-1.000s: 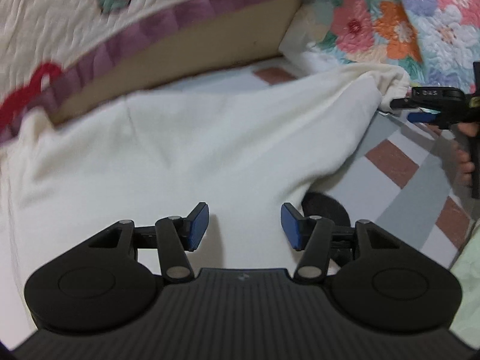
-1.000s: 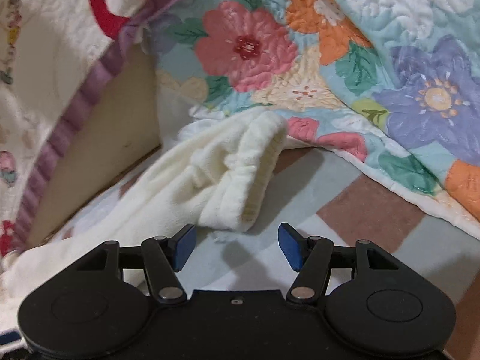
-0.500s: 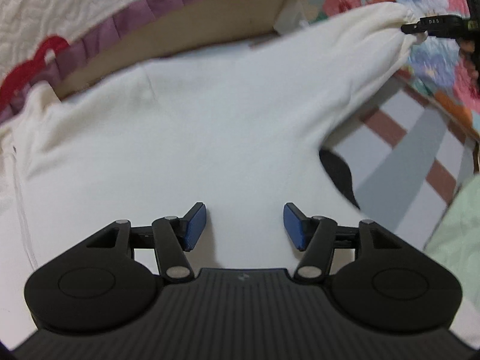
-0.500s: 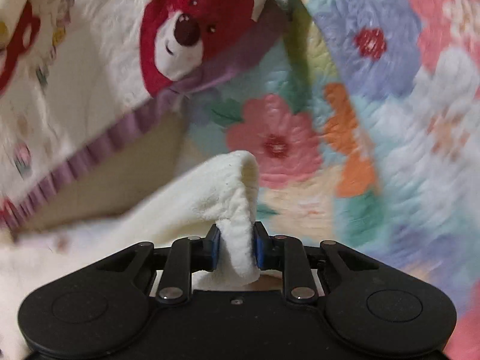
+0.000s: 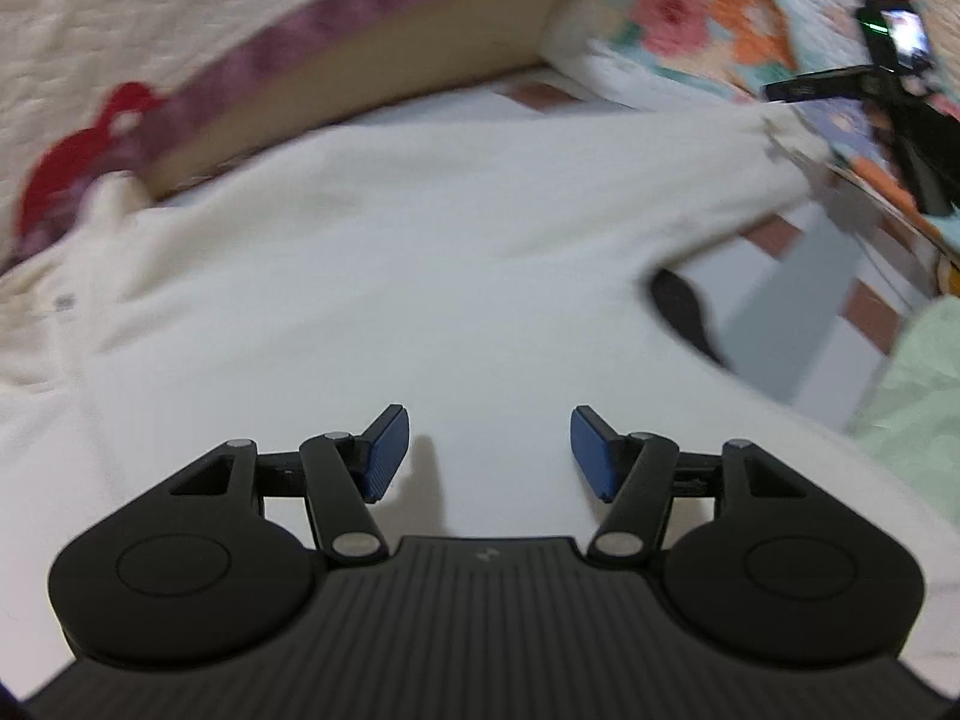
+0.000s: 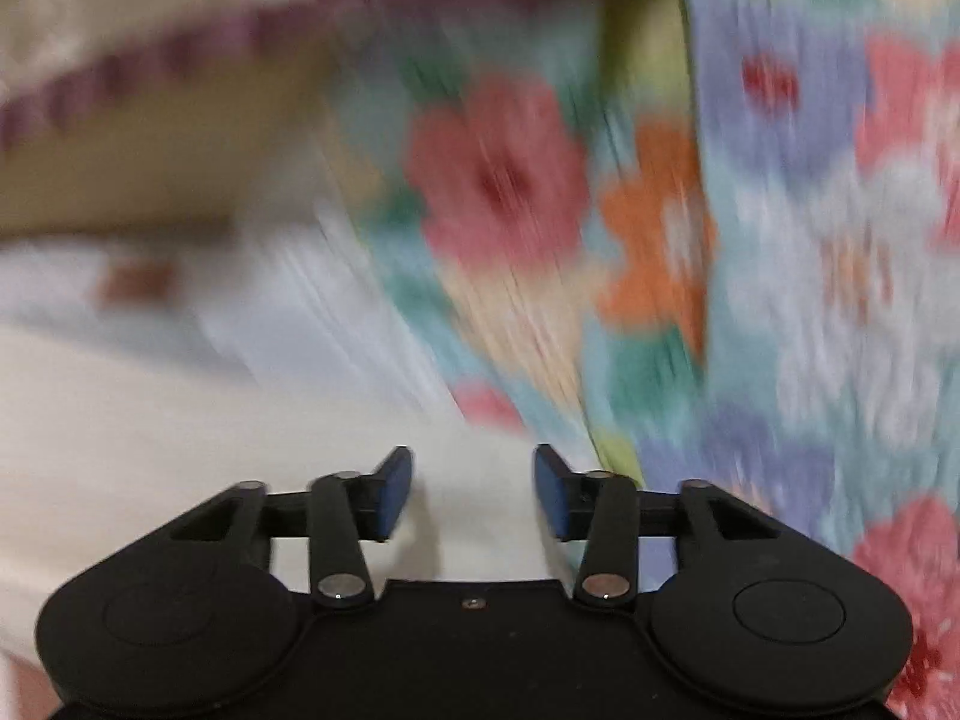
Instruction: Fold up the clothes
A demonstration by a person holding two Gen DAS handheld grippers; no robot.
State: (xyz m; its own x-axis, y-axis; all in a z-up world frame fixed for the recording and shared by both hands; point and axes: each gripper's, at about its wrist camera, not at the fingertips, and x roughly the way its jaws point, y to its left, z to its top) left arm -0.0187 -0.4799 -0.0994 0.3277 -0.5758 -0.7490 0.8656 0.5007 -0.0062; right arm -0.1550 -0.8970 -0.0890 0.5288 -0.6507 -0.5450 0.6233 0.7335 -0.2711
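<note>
In the left wrist view, the far left edge shows a cream quilt [image 5: 108, 30] with a purple border and a red shape; blur makes the print hard to read. Below the border runs a tan panel [image 5: 384, 60], possibly a bed frame or a board; which one cannot be told.

The cream garment [image 5: 372, 276] lies spread flat on the bed and fills the middle of the view. Its lower part is hidden behind the left claw [image 5: 489, 450]. The left claw hovers over the garment with jaws apart at a moderate width and nothing between the blue pads [image 5: 384, 450].

To the right, one sleeve [image 5: 738, 180] of the garment stretches toward the upper right. Under the armpit a dark object [image 5: 684, 312] shows only in part; it cannot be identified. Beside it lies a striped sheet [image 5: 798, 312] in grey and brown. A pale green cloth [image 5: 918, 396] is cut off at the right edge. The right claw [image 5: 798, 90] appears at the upper right, blurred, just above the sleeve end.

The right wrist view is heavily blurred. Cream fabric [image 6: 180, 420] lies at lower left, and a floral quilt [image 6: 690, 210] fills the right. The jaws of the right claw [image 6: 474, 492] have just been opening; they stand apart and the pads press on nothing, with cream fabric lying below the gap.
</note>
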